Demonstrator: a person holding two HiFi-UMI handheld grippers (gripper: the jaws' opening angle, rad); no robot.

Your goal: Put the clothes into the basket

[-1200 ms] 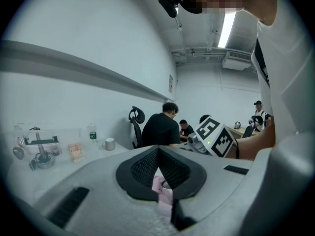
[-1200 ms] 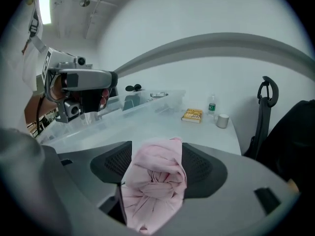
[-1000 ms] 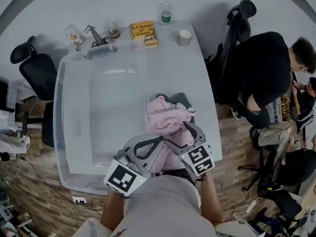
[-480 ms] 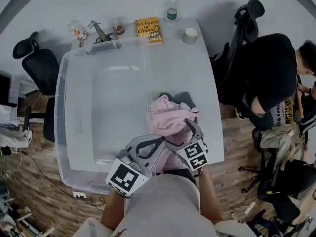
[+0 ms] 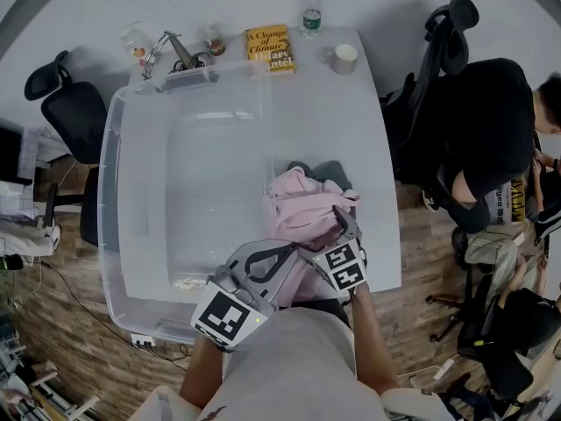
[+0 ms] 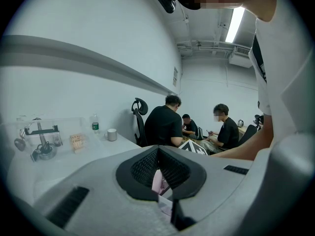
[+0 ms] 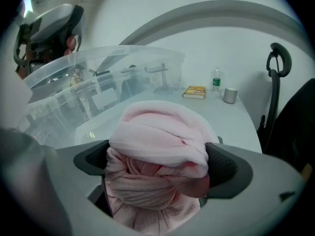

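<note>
Pink clothes (image 5: 302, 210): soft, light, floppy bundle; take thick top fold. Right claw (image 5: 338, 226) just opened wide, bundle between pads (image 7: 225, 168), ungripped. Left claw (image 5: 286, 251) closed, nothing seen held.

The right hand-held gripper (image 7: 158, 166), jaws just opened wide, straddles the clothes (image 7: 157, 127).

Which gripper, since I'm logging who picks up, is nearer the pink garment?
Right. The right gripper straddles the pink garment, its jaws having just opened wider; the left gripper sits beside the garment, toward the basket, not around it.
</note>
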